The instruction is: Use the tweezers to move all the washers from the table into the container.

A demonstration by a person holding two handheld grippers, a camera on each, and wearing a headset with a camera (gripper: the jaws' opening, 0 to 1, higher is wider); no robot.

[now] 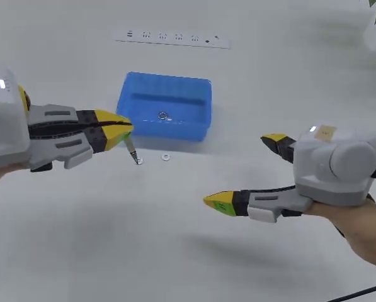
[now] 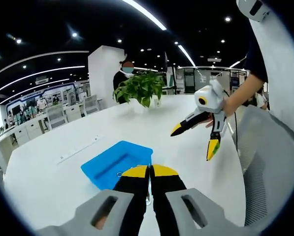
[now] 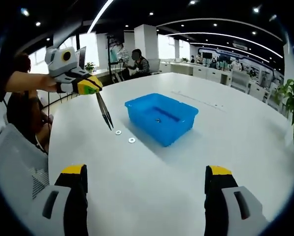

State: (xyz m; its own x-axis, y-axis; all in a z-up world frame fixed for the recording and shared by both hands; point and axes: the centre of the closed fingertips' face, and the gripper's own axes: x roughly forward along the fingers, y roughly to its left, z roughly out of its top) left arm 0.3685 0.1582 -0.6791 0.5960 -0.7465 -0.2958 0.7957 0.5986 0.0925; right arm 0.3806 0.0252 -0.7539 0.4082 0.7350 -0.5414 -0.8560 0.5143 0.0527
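Right gripper view: left gripper (image 3: 93, 86) nearer, jaws clamped on tweezers (image 3: 104, 110), tip down just beside one washer (image 3: 118, 132) on the desk (image 3: 196, 191); right gripper (image 3: 146, 171) jaws apart, farther off.

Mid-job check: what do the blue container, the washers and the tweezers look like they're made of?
The container looks like plastic: uniform bright blue, soft sheen, rounded moulded rim. The washers are probably metal: small silvery rings, too small to be sure. The tweezers, shut in the left tongs, seem metal: thin, dark-grey, dull blades.
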